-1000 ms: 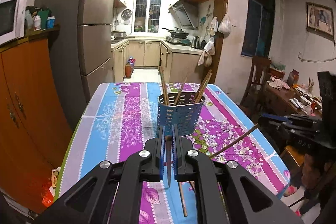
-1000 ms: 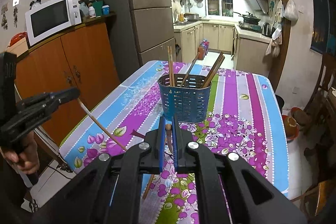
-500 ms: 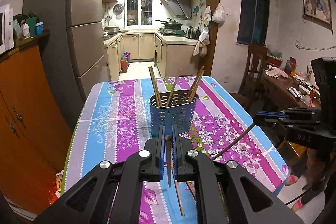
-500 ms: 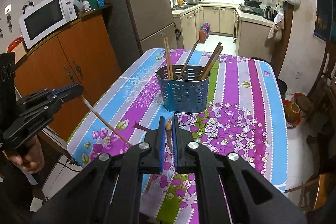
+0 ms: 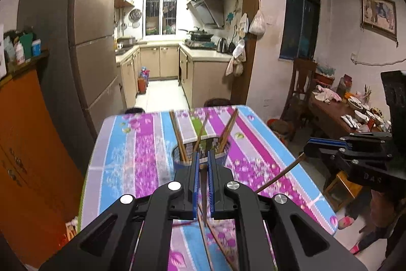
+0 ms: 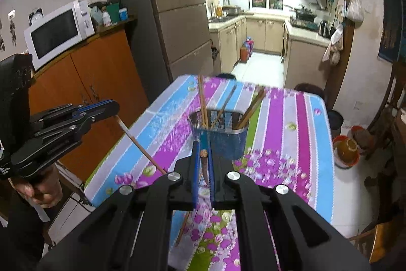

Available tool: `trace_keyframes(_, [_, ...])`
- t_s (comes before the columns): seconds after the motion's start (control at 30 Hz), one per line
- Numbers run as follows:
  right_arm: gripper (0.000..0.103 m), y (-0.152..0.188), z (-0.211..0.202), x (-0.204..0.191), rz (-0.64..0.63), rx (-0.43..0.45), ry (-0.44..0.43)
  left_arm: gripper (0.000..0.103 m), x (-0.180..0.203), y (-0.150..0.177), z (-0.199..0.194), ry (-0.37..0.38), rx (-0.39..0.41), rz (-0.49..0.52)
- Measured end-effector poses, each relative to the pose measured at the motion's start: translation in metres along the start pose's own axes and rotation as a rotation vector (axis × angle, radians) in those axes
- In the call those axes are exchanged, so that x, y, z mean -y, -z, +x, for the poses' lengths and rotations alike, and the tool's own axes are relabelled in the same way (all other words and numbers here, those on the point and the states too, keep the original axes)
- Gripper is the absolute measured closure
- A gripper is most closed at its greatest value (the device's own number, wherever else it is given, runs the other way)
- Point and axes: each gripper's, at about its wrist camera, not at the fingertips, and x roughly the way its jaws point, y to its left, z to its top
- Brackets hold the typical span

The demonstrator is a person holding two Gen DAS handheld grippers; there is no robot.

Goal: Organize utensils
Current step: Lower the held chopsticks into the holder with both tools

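Gripping one chopstick [image 5: 203,192] in your left gripper [image 5: 202,164] and another [image 6: 204,164] in your right gripper [image 6: 203,151], both clamped, you face the holder [image 6: 223,136] mid-table [image 6: 299,133].

Lit kitchen [image 5: 165,47] beyond grey fridge [image 5: 83,42]

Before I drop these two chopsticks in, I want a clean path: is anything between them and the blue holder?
Nothing visible blocks the way. The left gripper and the right gripper each clamp a chopstick, held above the tablecloth just short of the blue holder. Only the chopsticks already standing in it crowd the opening.
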Motion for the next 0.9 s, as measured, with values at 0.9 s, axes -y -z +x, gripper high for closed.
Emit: trace_keyframes(0.9, [0.098,-0.116,0.052,0.039,0.03,0.039,0.103,0.096,-0.013,-0.127,0.094,-0.085,0.02,0.006])
